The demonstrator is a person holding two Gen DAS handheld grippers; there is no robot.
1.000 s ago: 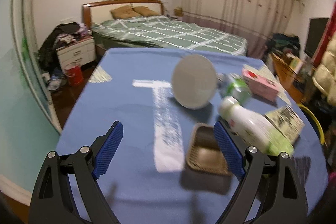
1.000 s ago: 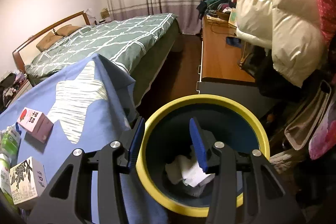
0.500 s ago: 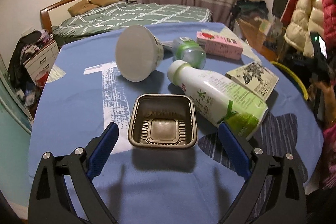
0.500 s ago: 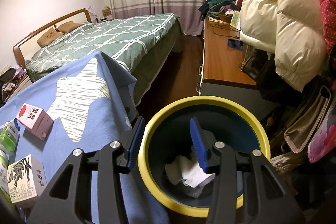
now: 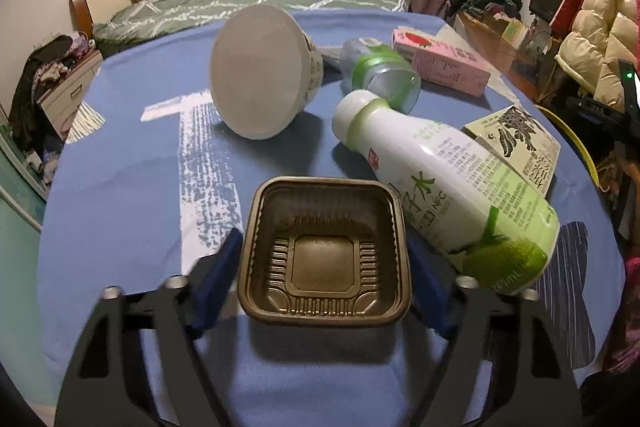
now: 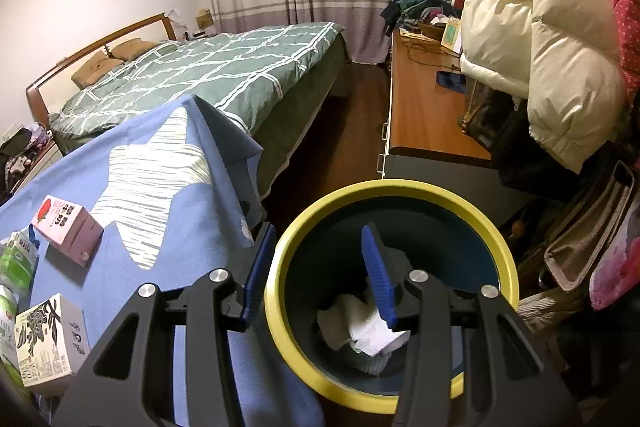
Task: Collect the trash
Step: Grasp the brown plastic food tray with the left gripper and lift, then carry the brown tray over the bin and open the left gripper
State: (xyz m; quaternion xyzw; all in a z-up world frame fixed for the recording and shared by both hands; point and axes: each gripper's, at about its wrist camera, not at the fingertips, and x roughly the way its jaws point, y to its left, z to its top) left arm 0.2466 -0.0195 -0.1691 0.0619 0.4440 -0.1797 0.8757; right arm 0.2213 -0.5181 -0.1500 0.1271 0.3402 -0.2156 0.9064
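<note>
A brown plastic tray (image 5: 324, 251) lies on the blue tablecloth (image 5: 120, 195). My left gripper (image 5: 324, 267) is open, its blue pads on either side of the tray, close to its walls. Beside it lie a white-and-green bottle (image 5: 448, 195), a white paper bowl (image 5: 260, 71) on its side, a small green bottle (image 5: 380, 75), a pink carton (image 5: 440, 61) and a printed box (image 5: 516, 143). My right gripper (image 6: 316, 275) is open and empty above the yellow-rimmed bin (image 6: 472, 199), which holds crumpled paper (image 6: 364, 327).
A green bed (image 6: 224, 75) stands beyond the table. A wooden desk (image 6: 424, 111) and hanging coats (image 6: 532, 39) are right of the bin. The pink carton (image 6: 66, 227) and printed box (image 6: 44, 339) sit near the table edge beside the bin.
My left gripper has moved forward and down to the brown tray, and its pads have closed in around it. The right gripper has stayed over the bin.
</note>
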